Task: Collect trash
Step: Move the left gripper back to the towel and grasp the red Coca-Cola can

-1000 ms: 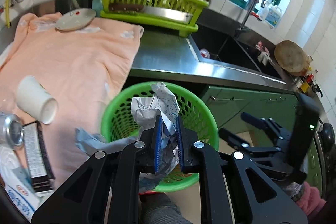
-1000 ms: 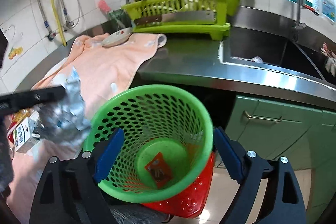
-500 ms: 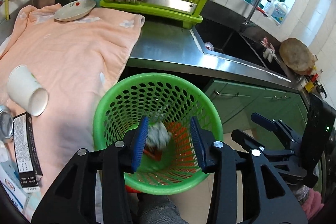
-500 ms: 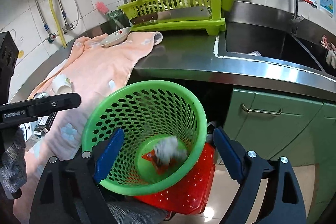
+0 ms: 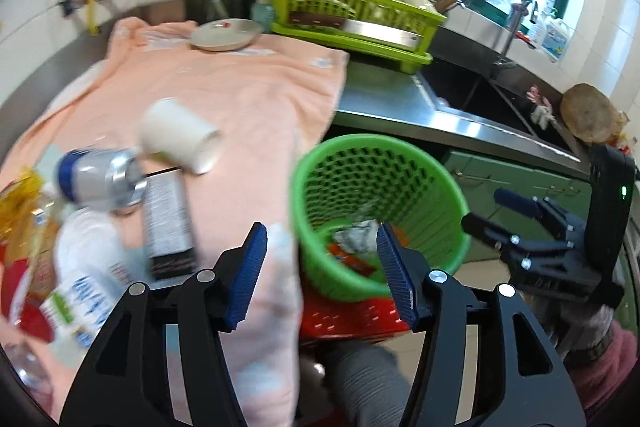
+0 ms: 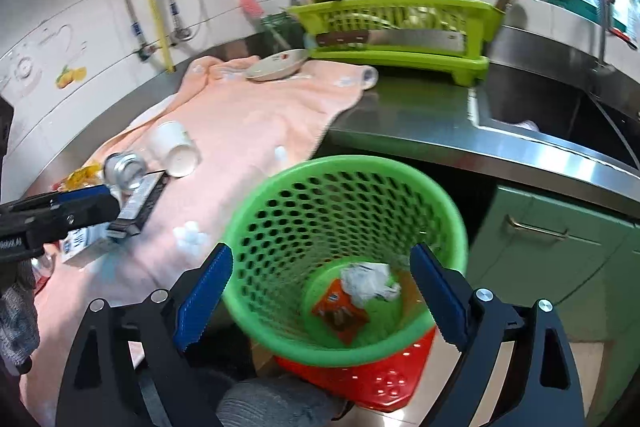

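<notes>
Trash lies scattered at the far left of the tabletop, on a peach towel (image 5: 248,107): a yellow wrapper (image 5: 20,203), a white-and-blue carton (image 5: 76,303), a silver can (image 5: 100,183) on its side, a dark flat box (image 5: 166,223) just beside it, and a tipped white paper cup (image 5: 180,139) touching the can's rim. Left tongs (image 5: 322,275) hang wide open with nothing between the blue pads, straddling the towel's hanging edge and the near rim of the green basket (image 5: 320,163). Basket sits below the tabletop edge, on or in a red perforated basket (image 6: 380,379). At its bottom lie crumpled white paper (image 6: 368,283) and an orange wrapper (image 6: 338,311), touching. Right tongs (image 6: 320,303) also spread wide and empty, pads either side of the basket's near rim; in the left wrist view they appear to the right of the basket (image 5: 504,211). Further back, a shallow dish (image 6: 276,65) rests on the towel, a lime dish rack (image 6: 400,27) beside it, then the sink (image 6: 560,119) at the right.
</notes>
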Demonstrator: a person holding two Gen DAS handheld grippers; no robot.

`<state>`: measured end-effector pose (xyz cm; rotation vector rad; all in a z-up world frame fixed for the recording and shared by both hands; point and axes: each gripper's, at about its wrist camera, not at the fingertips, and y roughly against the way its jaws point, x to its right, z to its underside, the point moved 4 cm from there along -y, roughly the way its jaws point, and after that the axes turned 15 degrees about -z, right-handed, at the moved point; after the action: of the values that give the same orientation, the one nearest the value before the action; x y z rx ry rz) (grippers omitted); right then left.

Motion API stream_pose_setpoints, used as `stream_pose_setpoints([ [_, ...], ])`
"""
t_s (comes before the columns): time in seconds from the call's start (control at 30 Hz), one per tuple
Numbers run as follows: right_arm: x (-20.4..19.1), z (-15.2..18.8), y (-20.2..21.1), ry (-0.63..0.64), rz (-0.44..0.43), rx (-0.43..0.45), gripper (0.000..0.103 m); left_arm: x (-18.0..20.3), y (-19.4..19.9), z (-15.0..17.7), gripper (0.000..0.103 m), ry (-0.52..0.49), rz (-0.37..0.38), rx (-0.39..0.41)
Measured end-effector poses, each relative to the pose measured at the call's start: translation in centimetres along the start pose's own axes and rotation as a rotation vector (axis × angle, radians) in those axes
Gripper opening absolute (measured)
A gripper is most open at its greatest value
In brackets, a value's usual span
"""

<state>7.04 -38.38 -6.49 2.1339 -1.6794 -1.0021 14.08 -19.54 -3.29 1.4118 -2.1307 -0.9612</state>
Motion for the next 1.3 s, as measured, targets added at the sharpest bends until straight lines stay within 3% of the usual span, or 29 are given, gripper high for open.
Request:
stream_pose_setpoints([
  [0.17,-3.6,-0.3,-1.3,0.044,-0.05,-0.015,0.088,-5.2,2.5,2.1,0.07,0.031,-0.084,0.01],
  [0.43,-9.2,-0.6,-3.5,0.112,-0.127,-0.057,0.088,-14.1,6.6,6.4,0.074,0.032,-0.26,-0.001],
  [0.5,-10.7,-0.6,-4.2,0.128,-0.152,-0.075,0.088,-15.9,7.3,7.3,0.084,0.013,-0.306,-0.009],
  [0.57,-11.8,-0.6,-4.9,0.139,-0.166,-0.086,0.088,-18.0,8.1,8.4,0.086,-0.007,-0.36,-0.016],
  [0.8,-15.3,-0.3,-6.8,0.163,-0.233,-0.117,0.088,-22.8,8.7,10.8,0.089,-0.022,-0.394,-0.059],
  [1.03,-16.4,-0.3,-7.9,0.171,-0.263,-0.139,0.088,-23.9,6.4,11.5,0.089,-0.092,-0.397,-0.107],
  [1.1,-16.5,-0.2,-8.2,0.172,-0.27,-0.147,0.088,-24.5,5.3,11.9,0.089,-0.116,-0.438,-0.149],
  [1.3,-16.3,-0.1,-9.2,0.185,-0.285,-0.17,0.088,-26.1,4.9,12.9,0.089,-0.09,-0.457,-0.199],
])
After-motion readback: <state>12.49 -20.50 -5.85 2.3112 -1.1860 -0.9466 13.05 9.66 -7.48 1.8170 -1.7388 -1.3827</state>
